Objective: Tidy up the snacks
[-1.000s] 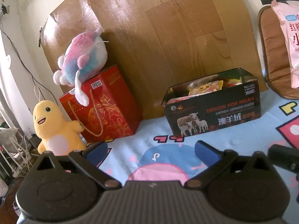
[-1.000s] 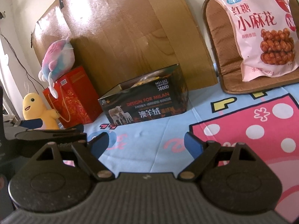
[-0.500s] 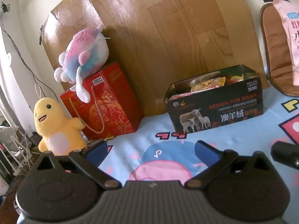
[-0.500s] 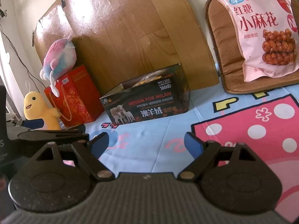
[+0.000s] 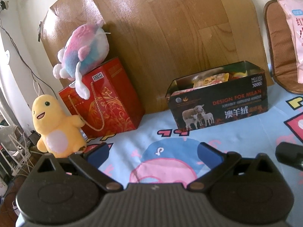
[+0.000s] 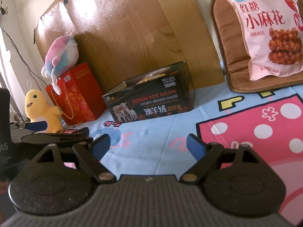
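Bed [image 5: 151, 138] covered by a light blue cartoon sheet [image 6: 151, 132] with pink patches and white dots. Wood-grain board [image 5: 170, 28] propped against the cream wall along the sheet's far edge. Black box [image 5: 217, 102] with sheep printed on its front, near the middle of that far edge, open on top and holding wrapped snacks [image 5: 208, 79]. Left of it a red gift bag [image 5: 106, 102], a pink-and-blue plush [image 5: 85, 47] on top, a yellow plush [image 5: 55, 123] beside it at the sheet's left edge. Cables and racks beyond that edge. At the far right corner, a brown cushion [image 6: 227, 37] with a pink snack bag [image 6: 269, 28] leaning on it. Left tongs [image 5: 152, 151] spread wide, nothing between the blue pads. Right tongs [image 6: 148, 147] likewise wide, empty, low over the sheet.
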`<state>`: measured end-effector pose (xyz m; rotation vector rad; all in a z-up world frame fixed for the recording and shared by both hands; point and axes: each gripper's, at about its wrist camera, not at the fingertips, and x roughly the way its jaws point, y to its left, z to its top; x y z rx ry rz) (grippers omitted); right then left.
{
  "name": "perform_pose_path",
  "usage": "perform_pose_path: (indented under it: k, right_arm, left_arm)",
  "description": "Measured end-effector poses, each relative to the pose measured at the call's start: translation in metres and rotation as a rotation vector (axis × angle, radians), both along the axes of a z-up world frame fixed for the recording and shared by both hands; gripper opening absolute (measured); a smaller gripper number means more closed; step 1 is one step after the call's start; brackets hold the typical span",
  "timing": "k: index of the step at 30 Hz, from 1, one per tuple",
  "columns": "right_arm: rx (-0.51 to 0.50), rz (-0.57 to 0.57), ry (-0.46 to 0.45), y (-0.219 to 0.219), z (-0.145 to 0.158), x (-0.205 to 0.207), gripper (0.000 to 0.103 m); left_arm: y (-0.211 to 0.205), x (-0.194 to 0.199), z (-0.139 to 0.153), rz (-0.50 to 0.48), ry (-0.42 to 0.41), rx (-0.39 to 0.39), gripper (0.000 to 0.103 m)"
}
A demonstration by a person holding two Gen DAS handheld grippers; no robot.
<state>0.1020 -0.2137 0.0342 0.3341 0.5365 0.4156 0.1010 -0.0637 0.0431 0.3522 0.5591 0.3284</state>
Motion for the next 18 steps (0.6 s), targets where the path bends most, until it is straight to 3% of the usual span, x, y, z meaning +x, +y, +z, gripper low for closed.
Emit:
perform_pose_path:
  k: [18]
  right_arm:
    - [0.004, -0.004, 0.005, -0.0004, -0.0019, 0.0008, 0.090]
  left_arm:
    - [0.0030, -0.0024, 0.0015, 0.003, -0.010, -0.001, 0.103]
